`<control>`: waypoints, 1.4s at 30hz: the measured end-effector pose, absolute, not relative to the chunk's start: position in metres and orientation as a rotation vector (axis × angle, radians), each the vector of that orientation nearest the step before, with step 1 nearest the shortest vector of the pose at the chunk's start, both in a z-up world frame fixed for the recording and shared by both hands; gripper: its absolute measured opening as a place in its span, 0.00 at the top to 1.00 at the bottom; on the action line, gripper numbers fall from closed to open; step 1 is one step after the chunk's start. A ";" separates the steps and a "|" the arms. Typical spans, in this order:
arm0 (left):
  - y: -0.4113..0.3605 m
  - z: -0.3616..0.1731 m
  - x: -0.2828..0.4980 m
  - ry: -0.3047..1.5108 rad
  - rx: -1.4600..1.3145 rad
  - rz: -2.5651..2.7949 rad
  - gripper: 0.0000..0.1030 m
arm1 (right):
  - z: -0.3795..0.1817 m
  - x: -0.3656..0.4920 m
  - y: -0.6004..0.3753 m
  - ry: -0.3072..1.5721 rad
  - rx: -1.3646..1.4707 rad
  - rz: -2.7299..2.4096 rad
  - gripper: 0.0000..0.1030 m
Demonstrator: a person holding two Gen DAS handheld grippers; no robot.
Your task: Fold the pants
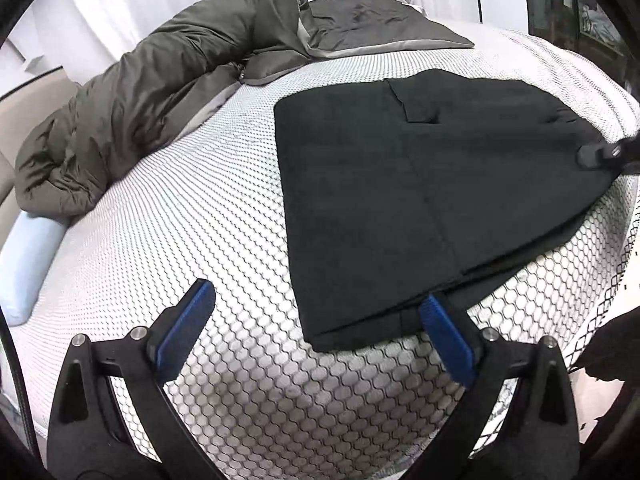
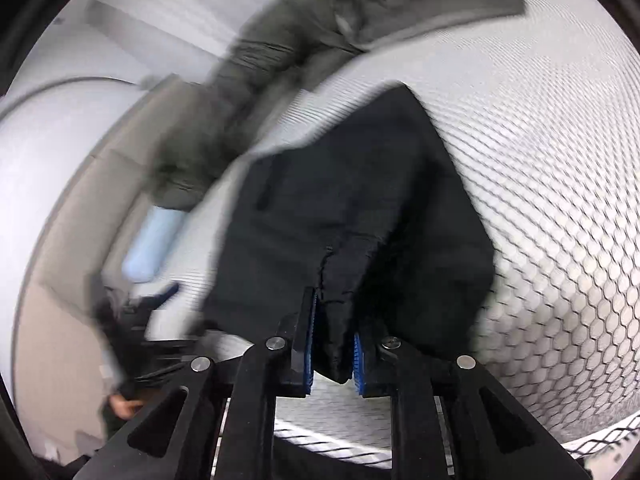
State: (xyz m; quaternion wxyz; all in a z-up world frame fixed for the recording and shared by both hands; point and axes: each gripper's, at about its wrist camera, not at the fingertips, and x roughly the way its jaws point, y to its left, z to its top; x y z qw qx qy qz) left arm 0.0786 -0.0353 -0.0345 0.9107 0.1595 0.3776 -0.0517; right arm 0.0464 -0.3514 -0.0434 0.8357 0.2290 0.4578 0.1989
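Black pants (image 1: 420, 184) lie folded and flat on the white honeycomb-patterned mattress (image 1: 200, 208). My left gripper (image 1: 316, 312) is open and empty, its blue pads just above the mattress at the pants' near corner; the right pad (image 1: 444, 336) touches the fabric edge. My right gripper (image 2: 334, 344) is shut on a bunched edge of the pants (image 2: 352, 200). It also shows in the left wrist view (image 1: 600, 154) at the pants' far right edge. The right wrist view is motion-blurred.
A dark olive duvet (image 1: 160, 92) is heaped along the left and far side of the bed. A grey pillow (image 1: 380, 24) lies at the back. A pale blue pillow (image 1: 28, 260) sits at the left edge. The mattress edge runs close on the right.
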 end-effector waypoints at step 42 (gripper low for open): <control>-0.081 -0.049 0.088 0.804 0.232 -0.339 0.05 | -0.038 0.064 -0.301 0.919 0.129 0.453 0.79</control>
